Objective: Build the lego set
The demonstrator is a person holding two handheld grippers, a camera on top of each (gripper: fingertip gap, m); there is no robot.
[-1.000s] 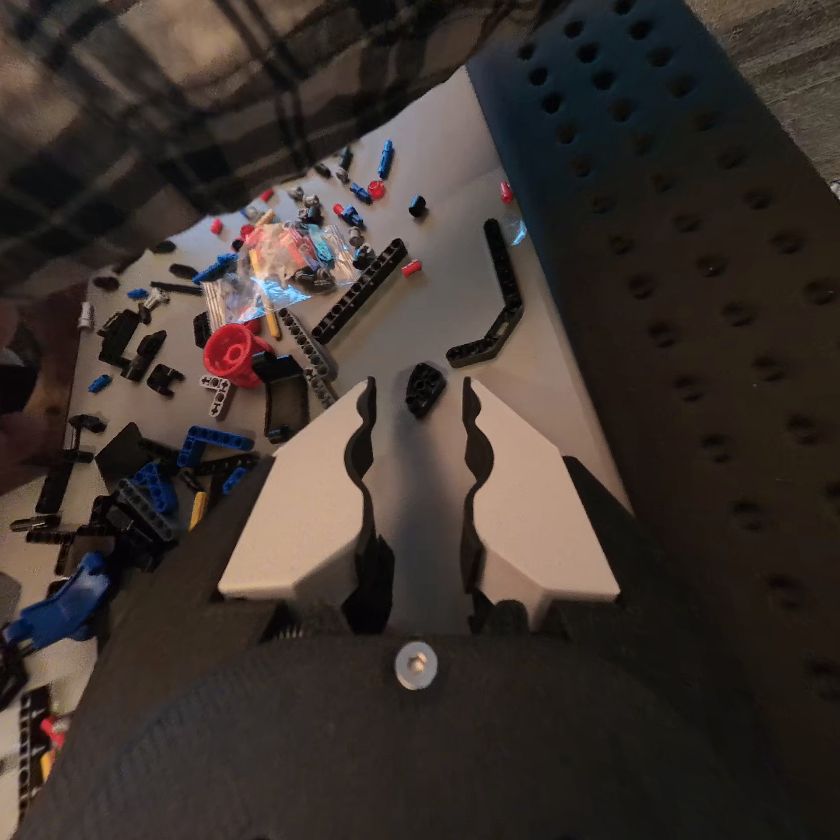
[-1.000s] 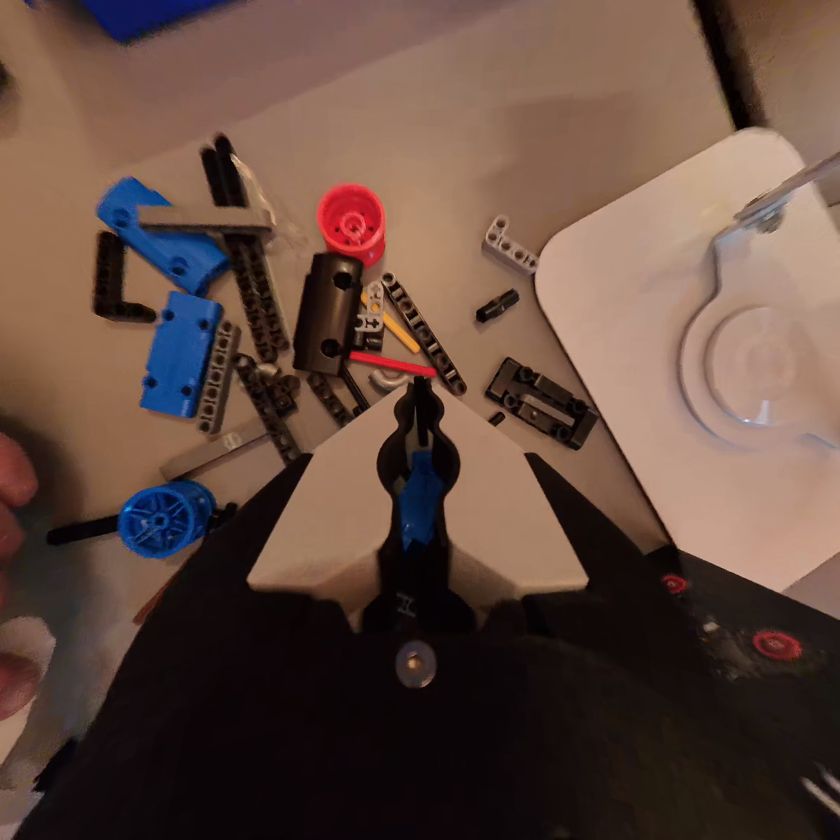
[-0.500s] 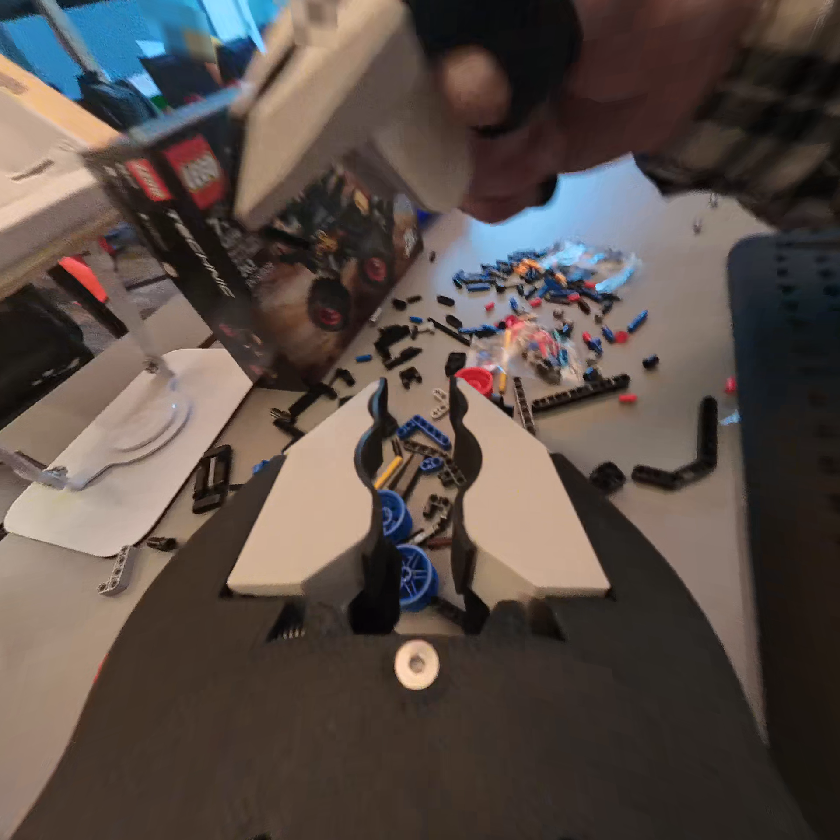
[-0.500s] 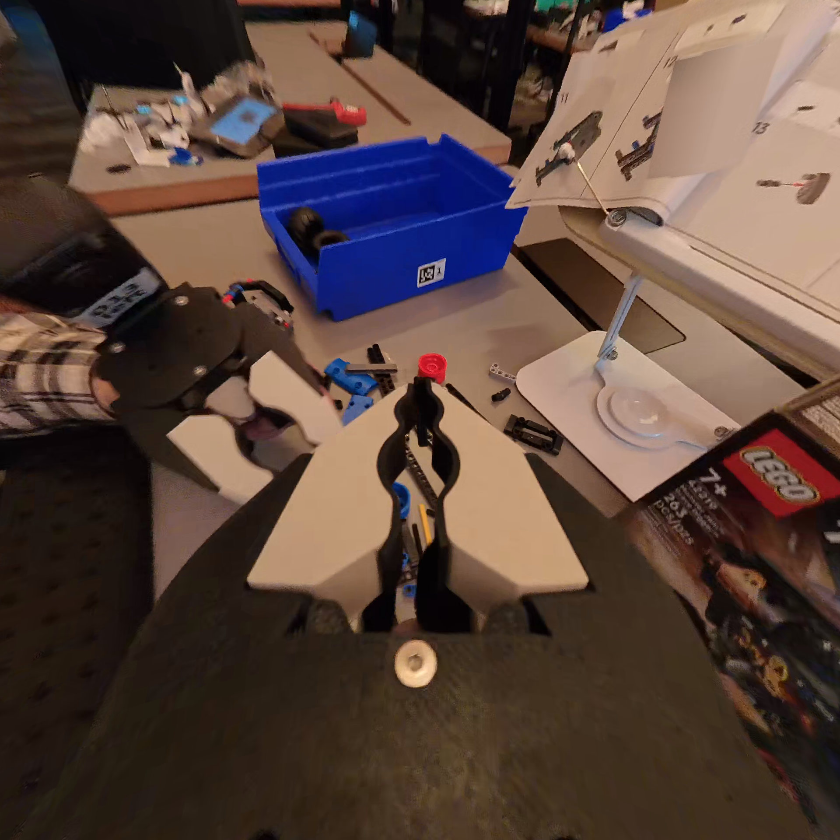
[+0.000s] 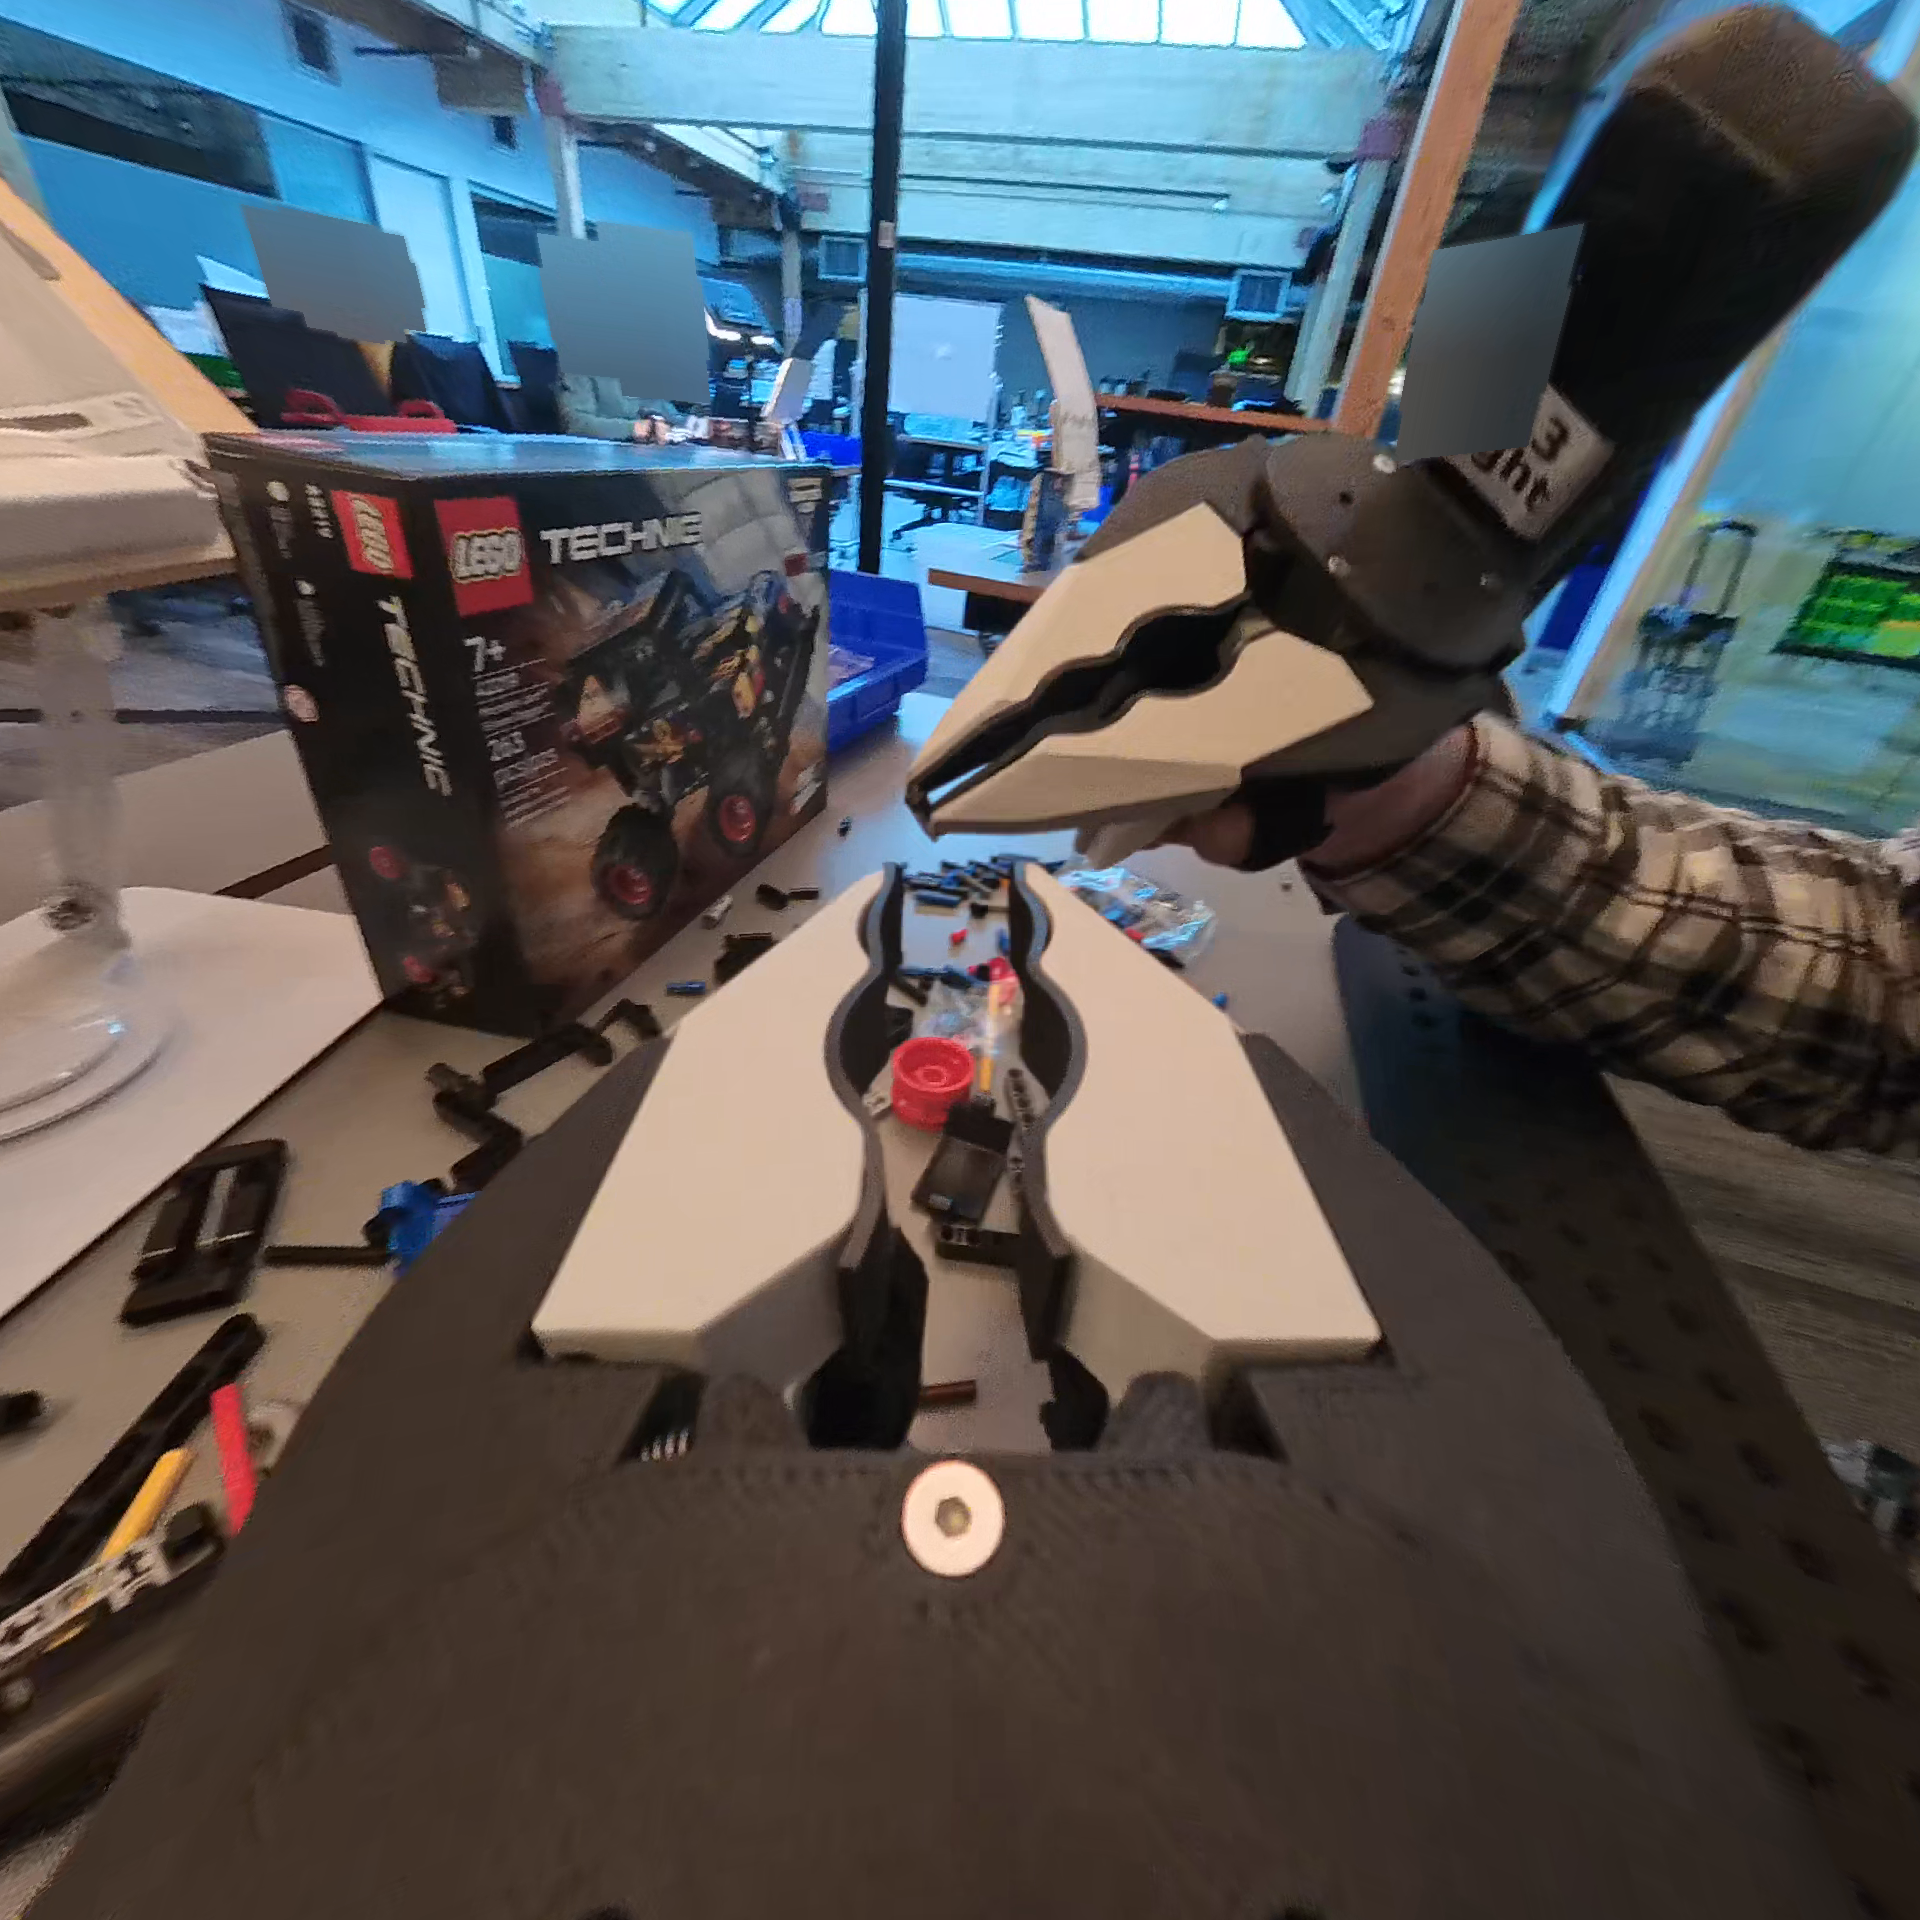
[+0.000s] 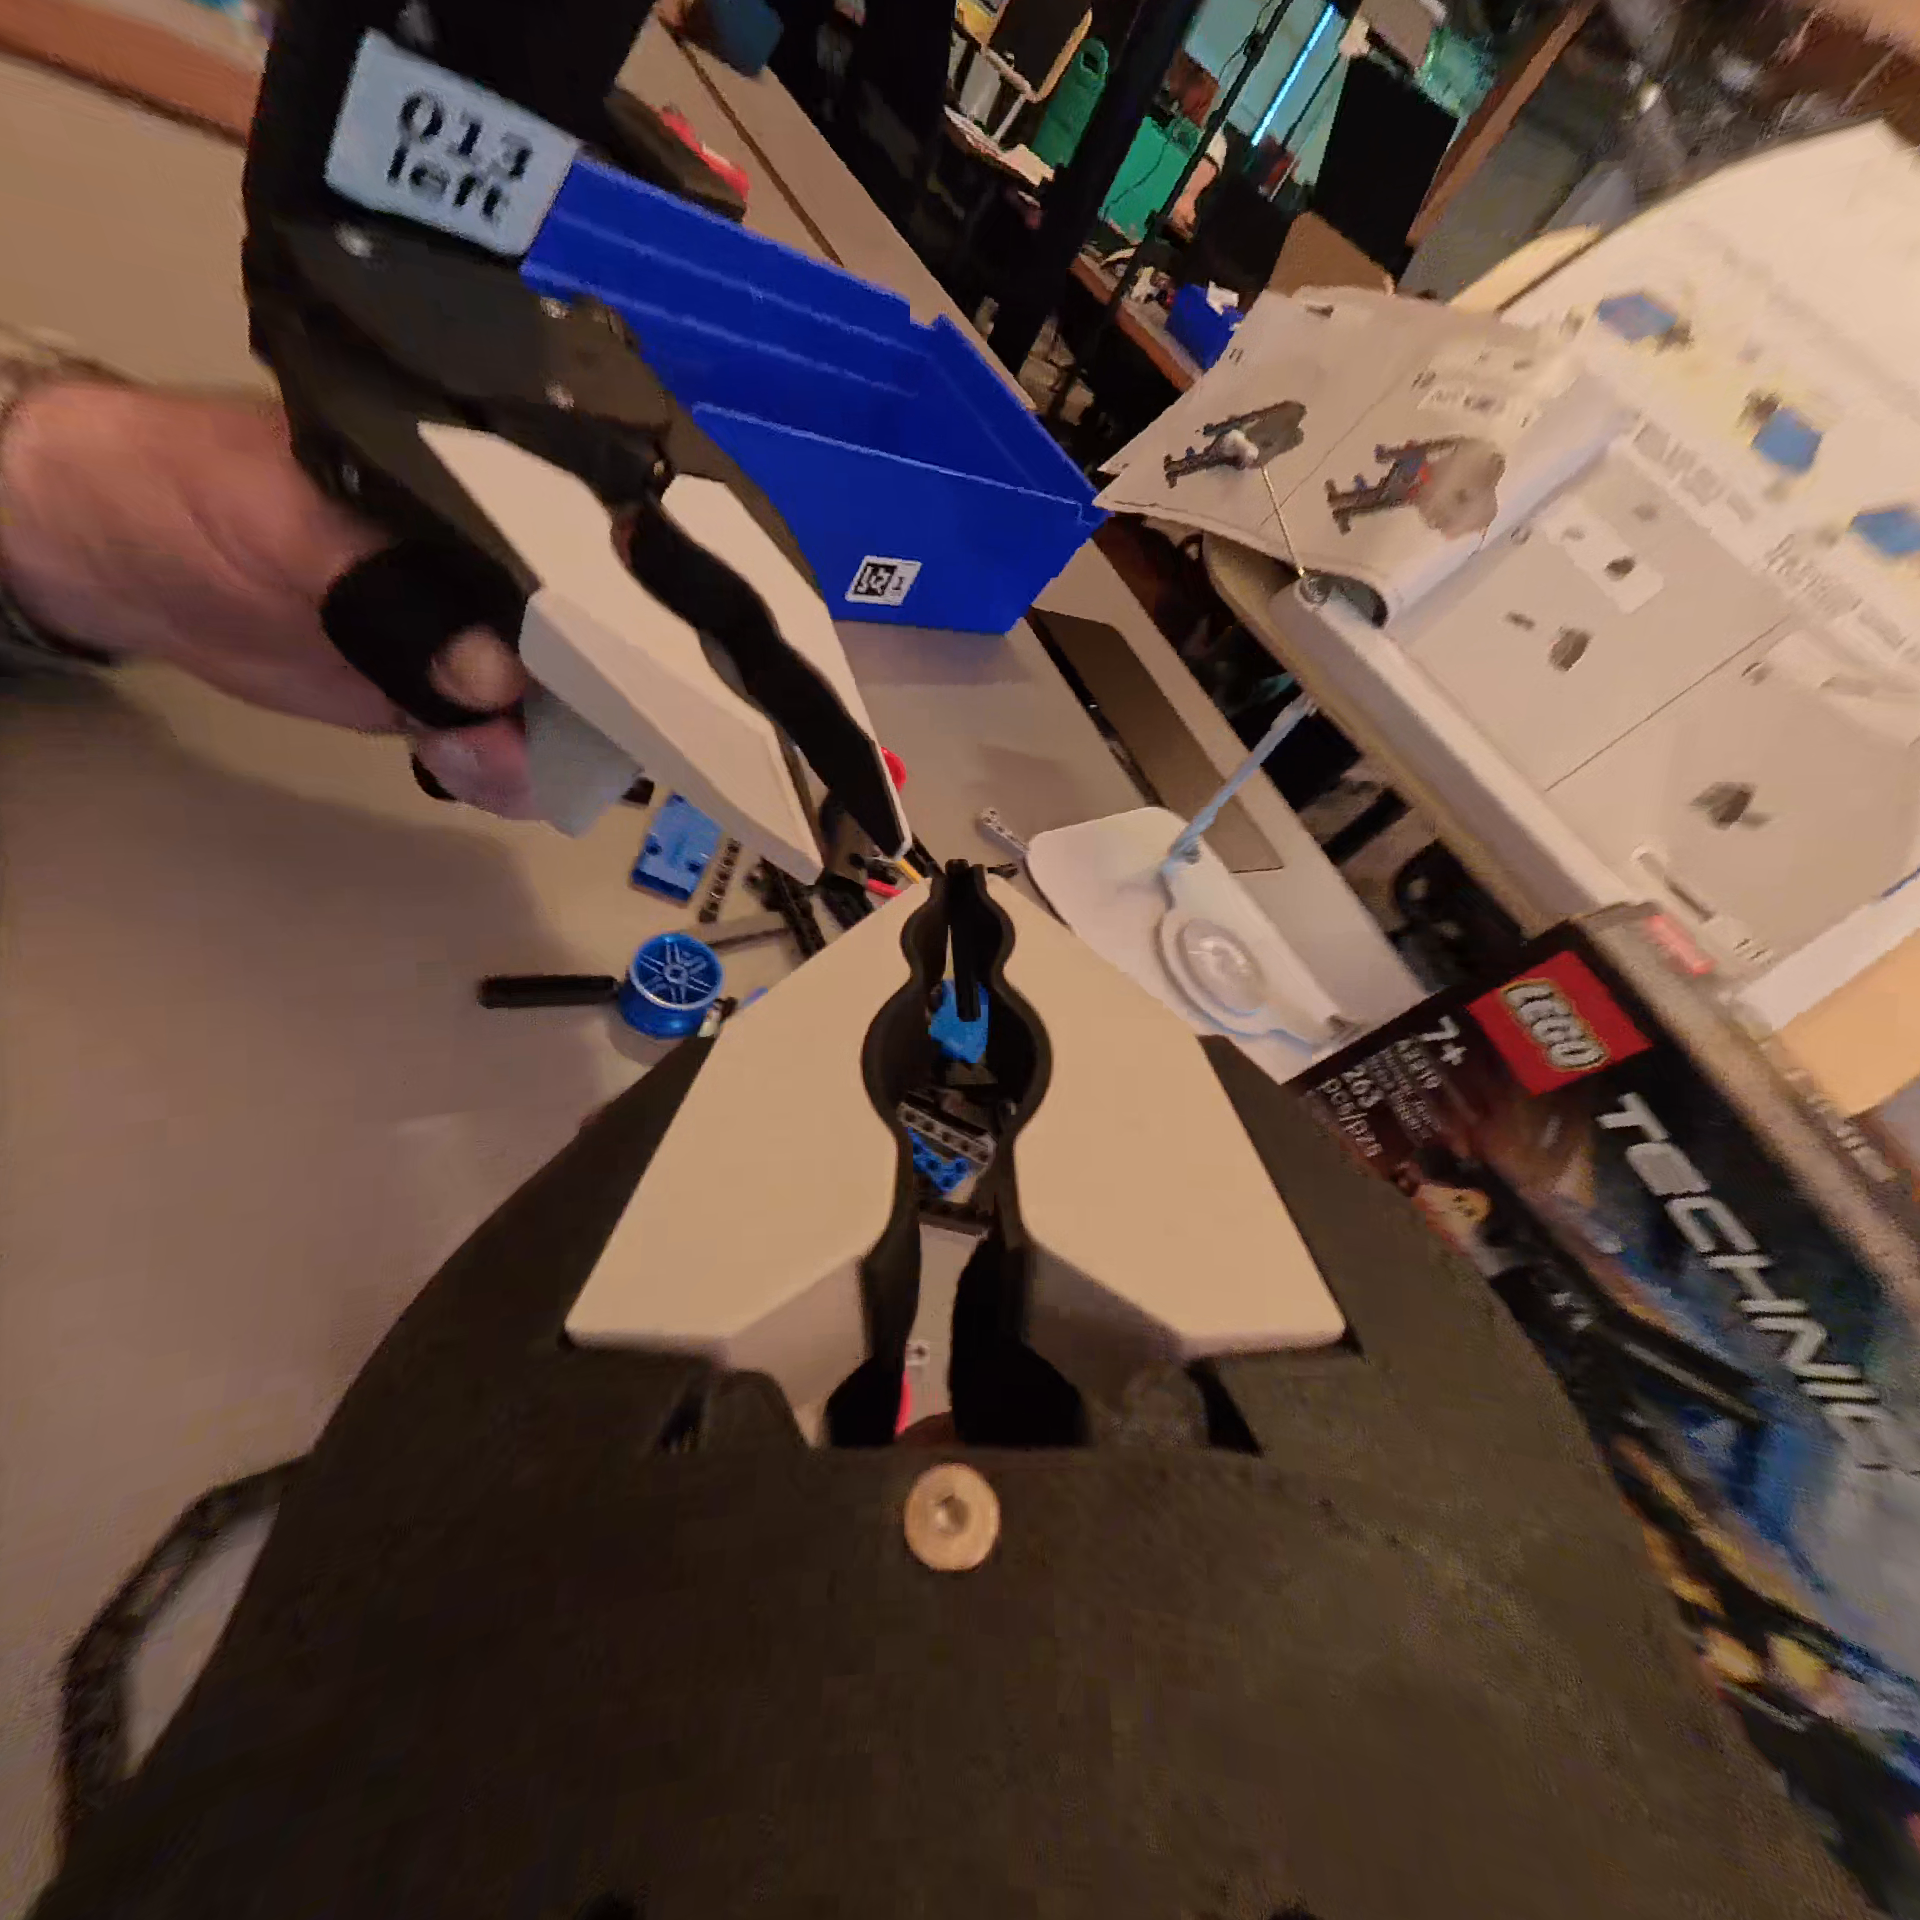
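Both claws raised; right claw pinches black pin.

Ceiling: skylight panels overhead, pale beams beneath, daylight entering.
Pillars: black post at centre; wooden post to the right.
Far room: open workshop, desks and clutter, blurred.
Walls: pale blue-white.
Table: grey surface.
Floor: grey wood-grain, right.

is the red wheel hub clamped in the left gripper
No, the red wheel hub lies on the table, seen through the gap of the open left gripper, whose fingers touch nothing.
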